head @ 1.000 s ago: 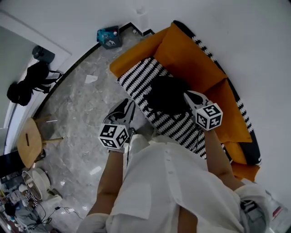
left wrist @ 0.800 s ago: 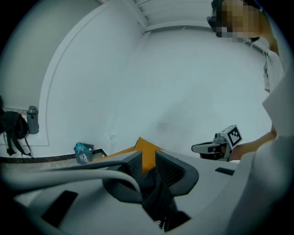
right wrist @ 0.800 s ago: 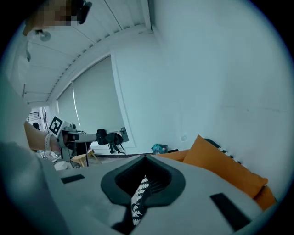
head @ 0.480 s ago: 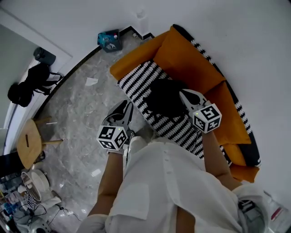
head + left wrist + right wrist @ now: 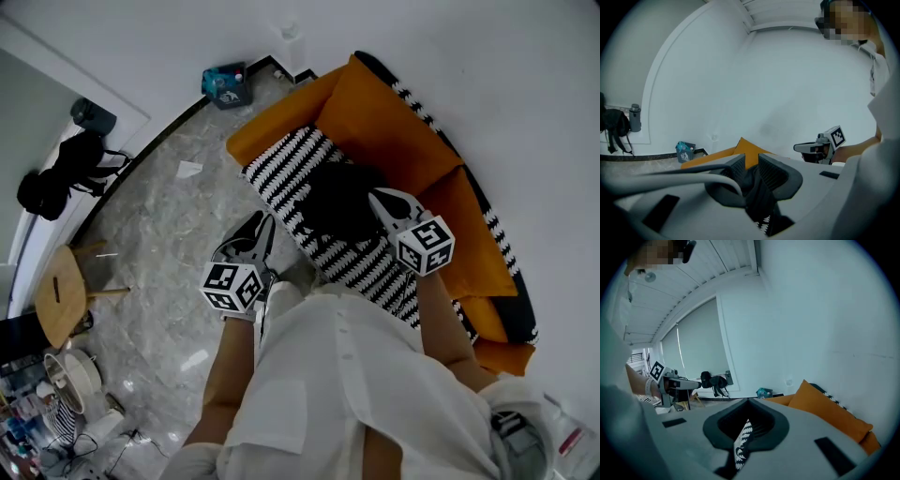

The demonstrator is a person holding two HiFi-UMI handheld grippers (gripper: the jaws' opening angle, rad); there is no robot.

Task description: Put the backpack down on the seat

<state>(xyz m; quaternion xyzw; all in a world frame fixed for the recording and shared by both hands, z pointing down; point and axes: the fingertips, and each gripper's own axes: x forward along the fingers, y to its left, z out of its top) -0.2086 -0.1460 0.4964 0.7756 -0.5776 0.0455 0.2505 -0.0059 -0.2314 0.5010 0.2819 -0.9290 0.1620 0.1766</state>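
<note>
The black backpack [image 5: 339, 199] lies across the striped seat [image 5: 281, 161], front edge toward orange cushion [image 5: 394, 122]; left gripper [image 5: 269, 221] clamps its strap [image 5: 757, 192], right gripper [image 5: 376, 196] closed, empty.

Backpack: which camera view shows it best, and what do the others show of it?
The head view: nearly the whole black backpack lies in sight on the striped seat. The left gripper view shows only a dark piece of it between the jaws; the right gripper view shows none of it, just a strip of striped seat.
</note>
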